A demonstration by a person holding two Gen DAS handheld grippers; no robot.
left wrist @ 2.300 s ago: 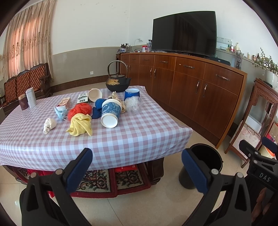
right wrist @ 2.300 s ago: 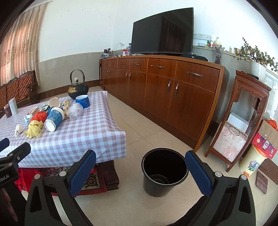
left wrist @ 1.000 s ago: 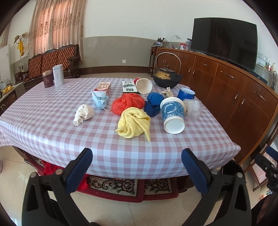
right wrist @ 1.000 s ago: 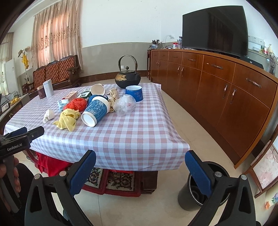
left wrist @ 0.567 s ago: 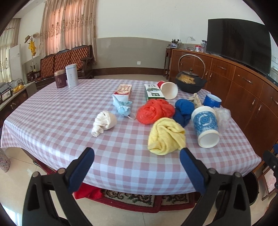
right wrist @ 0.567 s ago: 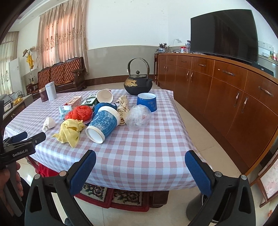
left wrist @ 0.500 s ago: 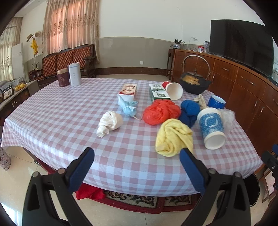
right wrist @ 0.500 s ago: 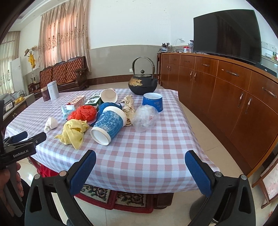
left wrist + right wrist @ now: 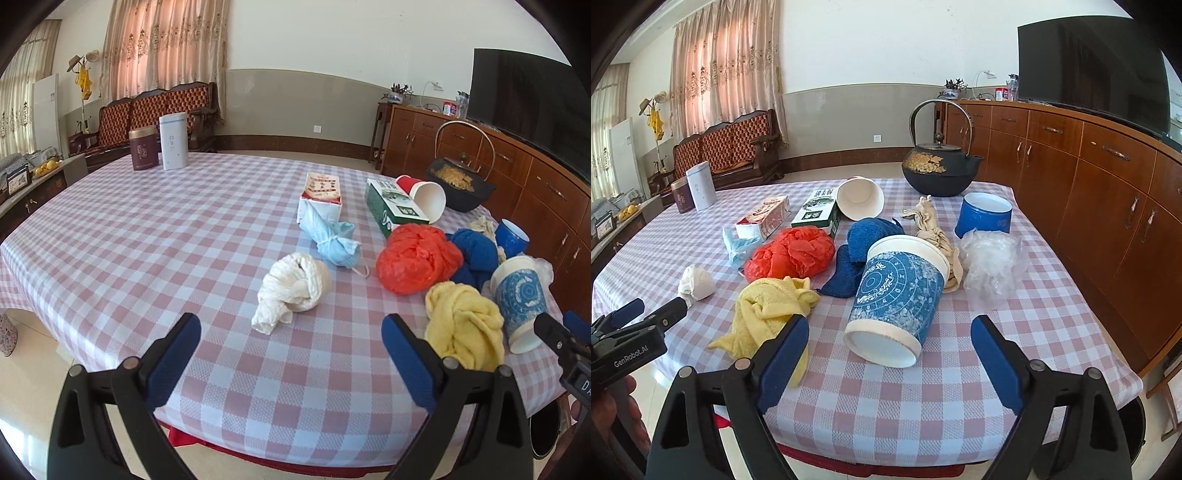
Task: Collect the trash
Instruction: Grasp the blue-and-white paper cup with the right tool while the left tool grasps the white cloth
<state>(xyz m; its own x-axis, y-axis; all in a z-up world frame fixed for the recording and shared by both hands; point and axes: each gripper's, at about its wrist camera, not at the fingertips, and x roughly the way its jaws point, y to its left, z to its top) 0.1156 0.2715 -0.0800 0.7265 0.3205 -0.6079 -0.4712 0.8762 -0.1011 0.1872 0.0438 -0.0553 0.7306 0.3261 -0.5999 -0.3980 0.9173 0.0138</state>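
1. Left wrist view: my left gripper (image 9: 291, 345) is spread wide and empty, lined up on the white wad (image 9: 291, 286) lying on the checked table (image 9: 147, 236). Nothing collected yet.
2. Right wrist view: my right gripper (image 9: 890, 356) is released, framing the tipped blue cup (image 9: 897, 295); the yellow cloth (image 9: 768, 310) lies beside it. The bin's (image 9: 1134, 432) black rim is just visible past the table edge.

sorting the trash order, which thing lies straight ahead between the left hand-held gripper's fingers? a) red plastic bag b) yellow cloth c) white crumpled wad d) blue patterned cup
c: in the left wrist view the white crumpled wad lies centred just beyond the open left hand-held gripper, while the yellow cloth lies off to the right.
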